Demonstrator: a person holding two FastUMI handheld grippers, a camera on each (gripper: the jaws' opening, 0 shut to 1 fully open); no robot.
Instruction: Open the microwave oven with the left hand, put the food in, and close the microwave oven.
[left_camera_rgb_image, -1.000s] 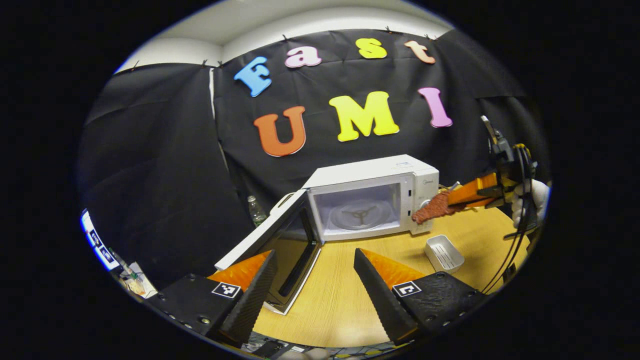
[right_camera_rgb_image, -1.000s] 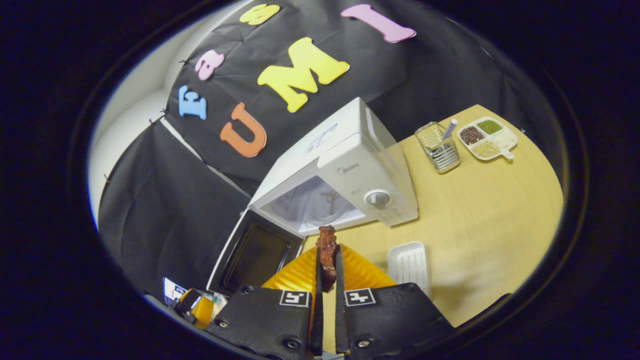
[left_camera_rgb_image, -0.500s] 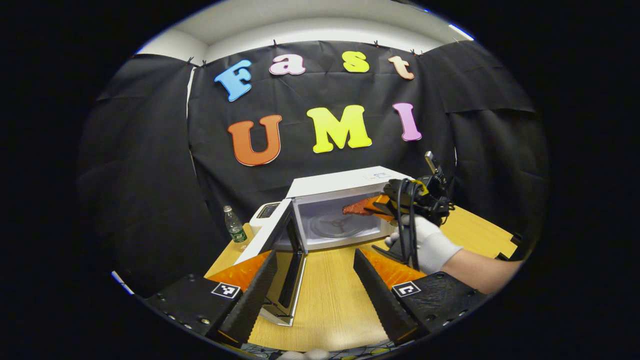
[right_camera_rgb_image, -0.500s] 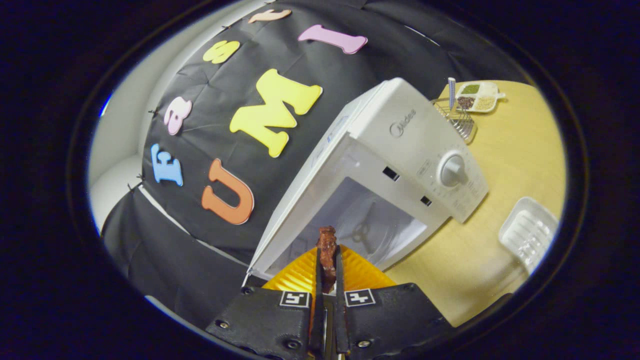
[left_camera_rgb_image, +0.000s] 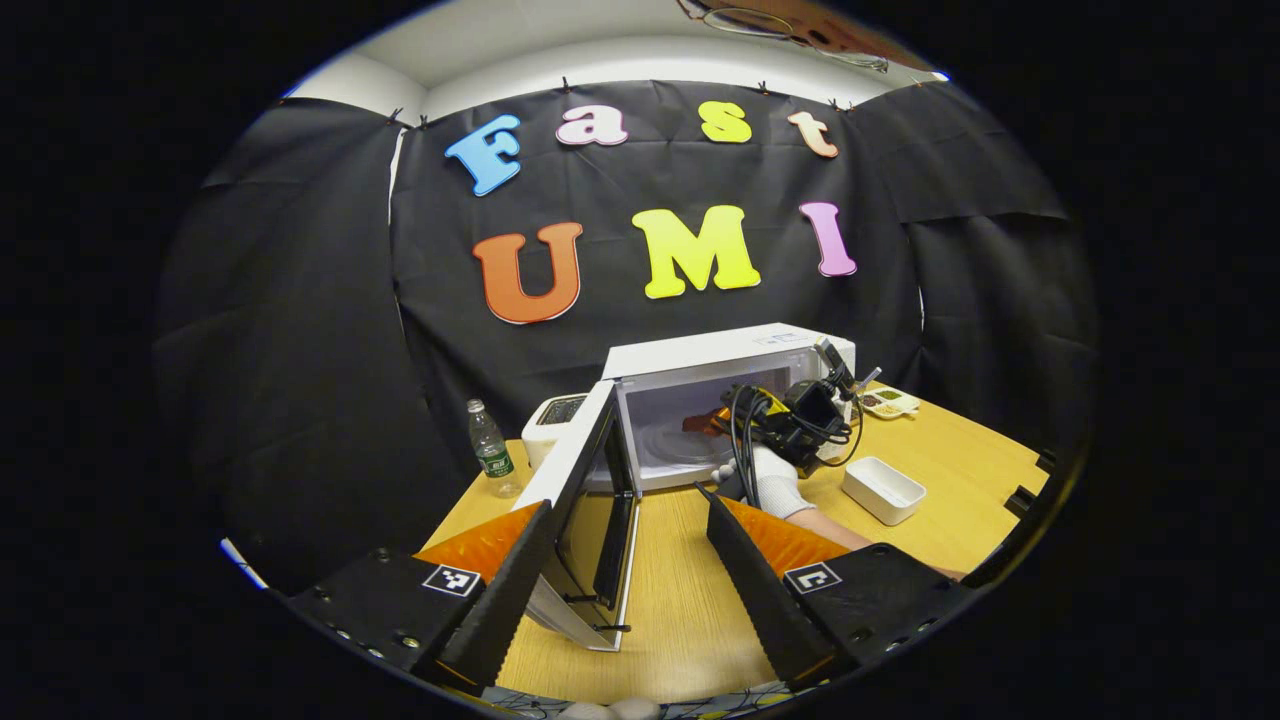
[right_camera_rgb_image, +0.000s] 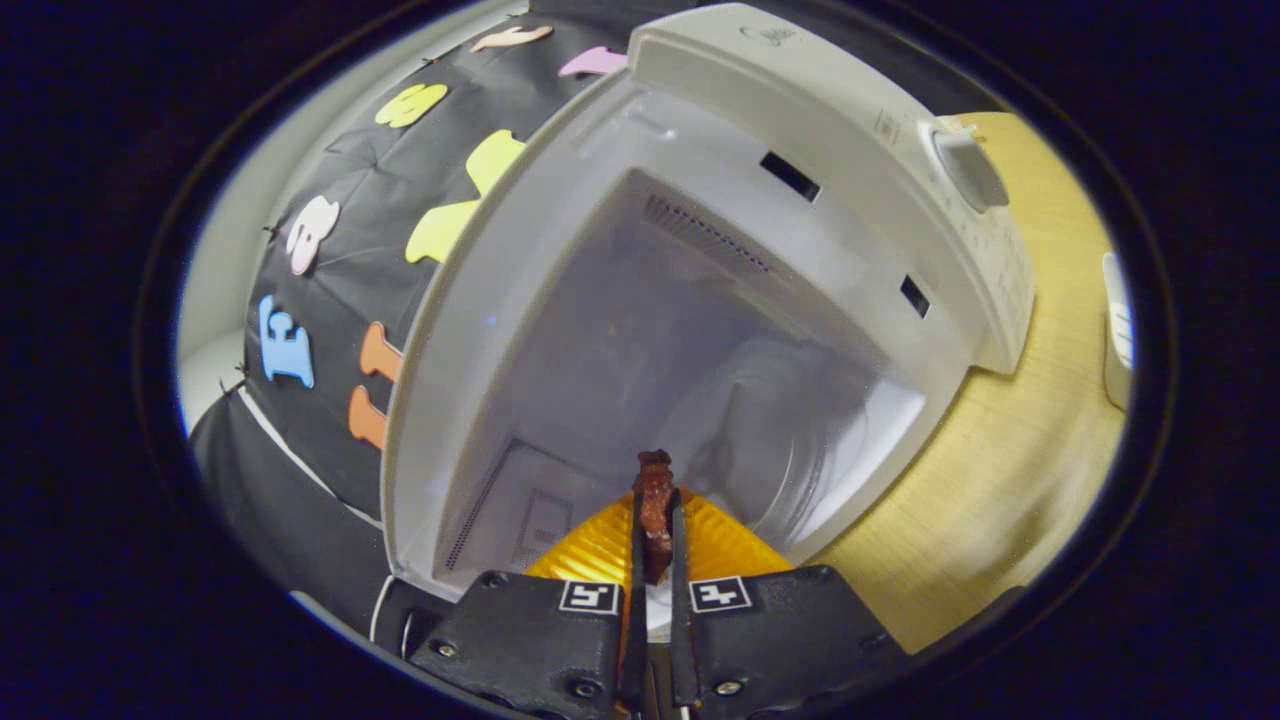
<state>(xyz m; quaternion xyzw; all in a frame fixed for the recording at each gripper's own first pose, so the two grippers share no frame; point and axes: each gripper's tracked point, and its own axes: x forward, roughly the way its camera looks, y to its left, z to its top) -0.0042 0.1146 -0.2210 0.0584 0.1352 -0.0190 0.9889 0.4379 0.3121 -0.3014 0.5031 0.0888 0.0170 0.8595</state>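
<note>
White microwave oven (left_camera_rgb_image: 740, 365) sits on the light wooden table (left_camera_rgb_image: 680, 620), its dark-windowed door (left_camera_rgb_image: 590, 500) swung fully open toward the left gripper view's camera. Left gripper (left_camera_rgb_image: 625, 570) hangs back in front of the door, black fingers spread wide with nothing between them. In the left gripper view, the right gripper (left_camera_rgb_image: 790, 415), held by a white-gloved hand (left_camera_rgb_image: 765, 480), reaches into the oven's mouth. In the right gripper view, the right gripper (right_camera_rgb_image: 655, 545) has its fingers drawn narrow and pressing from both sides on a reddish-brown strip of food (right_camera_rgb_image: 655, 510), whose tip sits inside the pale grey cavity (right_camera_rgb_image: 680, 350), above the glass turntable (right_camera_rgb_image: 800, 440). Control knob (right_camera_rgb_image: 965, 170) shows on the oven's front panel. On the table near the oven: a small white rectangular tray (left_camera_rgb_image: 883, 490), a clear plastic water bottle (left_camera_rgb_image: 490, 455), and a divided dish of grains (left_camera_rgb_image: 888, 402) behind.
</note>
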